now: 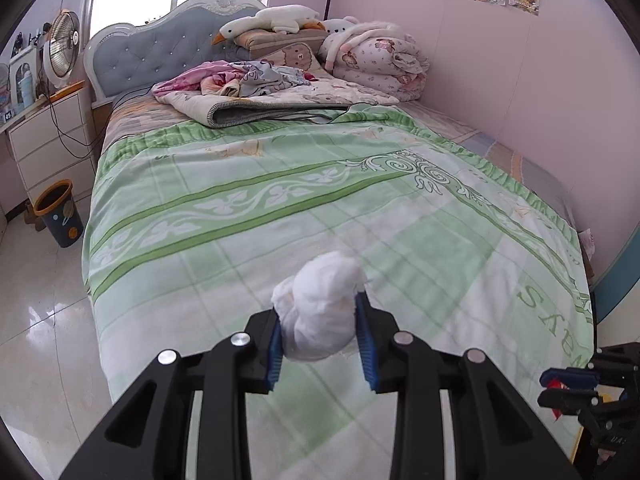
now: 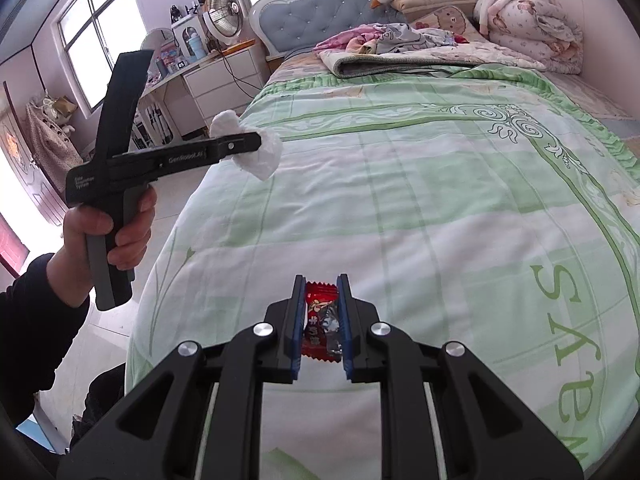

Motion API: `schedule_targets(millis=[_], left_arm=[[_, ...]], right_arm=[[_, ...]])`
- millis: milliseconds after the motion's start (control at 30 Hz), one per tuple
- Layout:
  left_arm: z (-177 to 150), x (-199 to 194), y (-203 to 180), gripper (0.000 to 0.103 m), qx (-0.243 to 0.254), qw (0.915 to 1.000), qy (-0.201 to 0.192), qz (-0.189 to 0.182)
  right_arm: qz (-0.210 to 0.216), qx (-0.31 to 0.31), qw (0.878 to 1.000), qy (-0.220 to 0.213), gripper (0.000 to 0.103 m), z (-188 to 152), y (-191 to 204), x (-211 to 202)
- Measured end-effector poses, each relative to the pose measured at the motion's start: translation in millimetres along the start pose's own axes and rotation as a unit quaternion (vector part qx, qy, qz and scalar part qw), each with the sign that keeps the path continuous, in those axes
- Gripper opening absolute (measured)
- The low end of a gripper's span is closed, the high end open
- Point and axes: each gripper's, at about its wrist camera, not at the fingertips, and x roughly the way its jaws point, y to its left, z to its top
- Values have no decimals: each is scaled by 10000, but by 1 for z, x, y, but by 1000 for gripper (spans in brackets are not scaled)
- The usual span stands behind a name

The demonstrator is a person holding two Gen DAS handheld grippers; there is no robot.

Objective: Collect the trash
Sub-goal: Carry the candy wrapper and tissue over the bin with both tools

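Red wrapper point(image 2: 322, 322) lengthwise along right gripper point(image 2: 322, 324)

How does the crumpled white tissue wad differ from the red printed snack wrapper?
The crumpled white tissue wad is plain, puffy and bulges past the left gripper. The red printed snack wrapper is glossy, flat and thin, sitting narrowly inside the right gripper. Both are clamped and lifted off the green bedspread.

"GenRobot.AI" on left gripper point(image 2: 256, 142)
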Motion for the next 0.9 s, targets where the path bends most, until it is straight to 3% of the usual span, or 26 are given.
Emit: schedule_targets(millis=[400, 600, 900], left_arm=[[-77, -92, -39, 29, -36, 9996, -215, -197], [-103, -127, -59, 29, 130, 9995, -291, -87], [-122, -183, -97, 29, 385, 9967, -623, -359]], right_arm=[[210, 135, 9995, -217, 15, -49, 25, -70], [112, 199, 9990, -388, 15, -72, 29, -111], [-260, 401, 9962, -727, 15, -104, 23, -177]])
